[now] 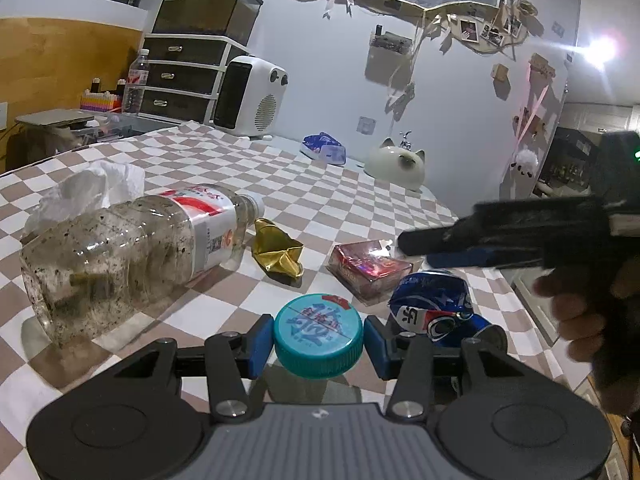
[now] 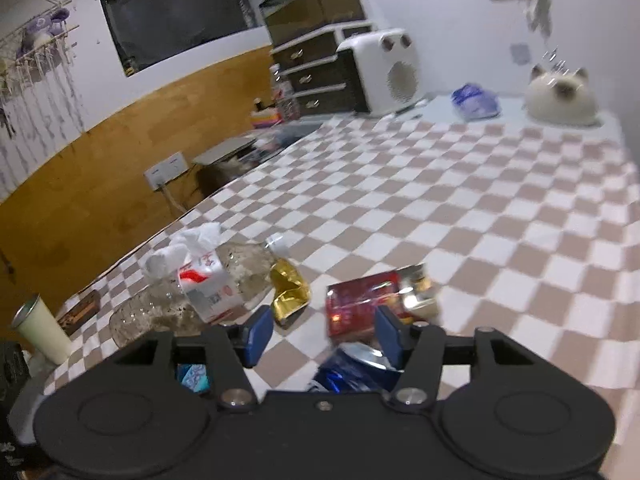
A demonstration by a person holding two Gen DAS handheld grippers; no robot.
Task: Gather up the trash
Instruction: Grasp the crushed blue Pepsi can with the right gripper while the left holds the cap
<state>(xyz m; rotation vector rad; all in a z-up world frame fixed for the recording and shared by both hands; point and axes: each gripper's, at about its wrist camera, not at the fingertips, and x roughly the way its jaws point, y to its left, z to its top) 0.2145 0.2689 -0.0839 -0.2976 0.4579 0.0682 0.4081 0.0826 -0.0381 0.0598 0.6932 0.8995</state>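
Observation:
My left gripper (image 1: 318,340) is shut on a teal round cap (image 1: 318,330), with a blue pad pressed on each side of it. On the checkered cloth (image 1: 352,200) lie a dirty clear plastic bottle (image 1: 132,252), a crumpled white tissue (image 1: 92,188), a gold wrapper (image 1: 278,254), a red packet (image 1: 368,268) and a crushed blue can (image 1: 436,304). A hand holds my right gripper (image 1: 416,250) over the can and packet. In the right wrist view my right gripper (image 2: 323,336) stands open, with the can (image 2: 360,368) just beneath it and the red packet (image 2: 360,308) ahead.
At the far end of the table stand a white heater (image 1: 248,96), a blue packet (image 1: 324,146) and a cat-shaped ceramic (image 1: 396,164). Dark drawers (image 1: 180,76) stand behind. A pale cup (image 2: 40,332) stands at the near left corner. The table's edge runs close on the right.

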